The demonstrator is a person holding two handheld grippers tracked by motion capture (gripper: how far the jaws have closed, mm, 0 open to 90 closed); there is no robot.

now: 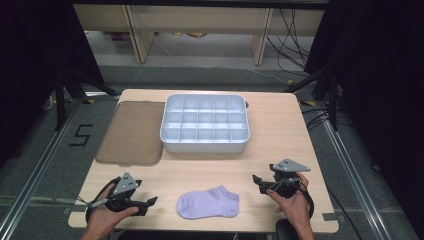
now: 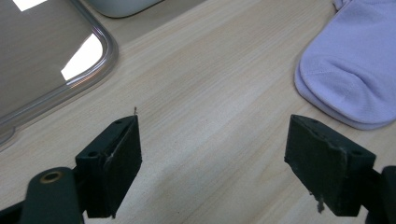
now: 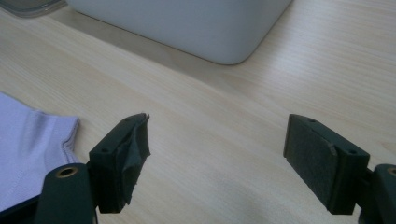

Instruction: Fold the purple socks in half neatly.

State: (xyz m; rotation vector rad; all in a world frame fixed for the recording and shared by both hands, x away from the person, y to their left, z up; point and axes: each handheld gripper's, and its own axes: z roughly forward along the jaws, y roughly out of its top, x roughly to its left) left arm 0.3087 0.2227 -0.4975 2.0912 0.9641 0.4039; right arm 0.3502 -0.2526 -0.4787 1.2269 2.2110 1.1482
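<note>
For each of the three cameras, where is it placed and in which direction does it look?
High view: above the person's side, looking forward and down at the wooden table; forearms, left gripper, right gripper.
Left gripper view: rides on the left gripper, facing the tabletop; open black jaws.
Right gripper view: rides on the right gripper, facing the white compartment tray; open jaws.
All share the lilac fabric sock.

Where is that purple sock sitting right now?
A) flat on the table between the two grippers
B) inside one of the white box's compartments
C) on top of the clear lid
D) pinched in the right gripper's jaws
A: the sock lies flat on the table between the left gripper and the right gripper, both with jaws open and nothing between them.
</note>
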